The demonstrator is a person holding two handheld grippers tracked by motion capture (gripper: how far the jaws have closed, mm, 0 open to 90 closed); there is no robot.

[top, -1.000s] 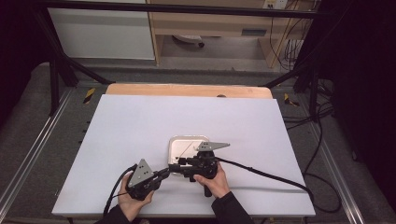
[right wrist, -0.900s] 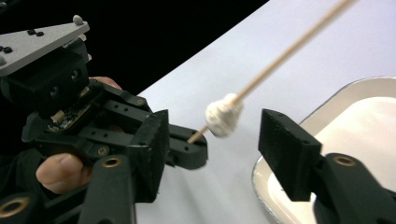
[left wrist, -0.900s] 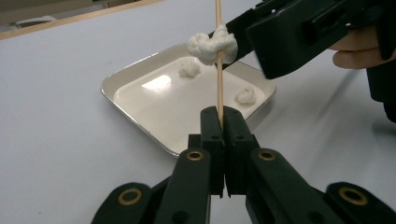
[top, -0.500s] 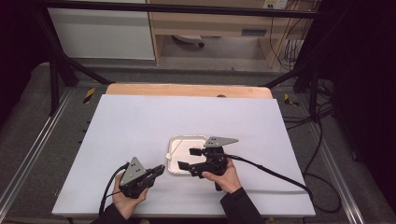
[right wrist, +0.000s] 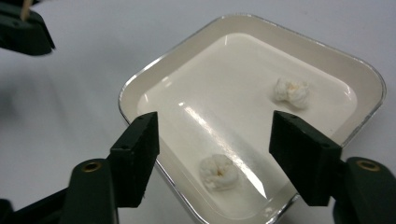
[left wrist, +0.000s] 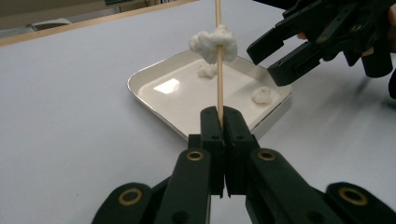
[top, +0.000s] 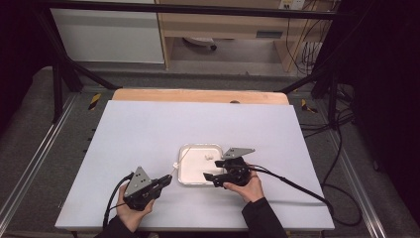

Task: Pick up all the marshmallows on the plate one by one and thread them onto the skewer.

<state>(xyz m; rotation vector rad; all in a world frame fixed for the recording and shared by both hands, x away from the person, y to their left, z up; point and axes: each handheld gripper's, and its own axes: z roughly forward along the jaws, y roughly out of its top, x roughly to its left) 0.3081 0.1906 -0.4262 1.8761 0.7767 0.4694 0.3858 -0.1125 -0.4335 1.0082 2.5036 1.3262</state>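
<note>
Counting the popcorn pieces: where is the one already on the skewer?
In the left gripper view, the skewered popcorn sits high on the wooden skewer, above the white tray, left of the right hand-held gripper.

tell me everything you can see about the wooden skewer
The wooden skewer is a thin, pale, straight stick that looks like bamboo. The left hand-held gripper has its jaws shut on the lower part, and the stick rises from them, slanting out over the white tray. One fluffy white lump, like popcorn, is threaded on it well above the jaws. The top end runs out of the left gripper view. In the high view the skewer shows as a faint line over the tray's left edge.
</note>
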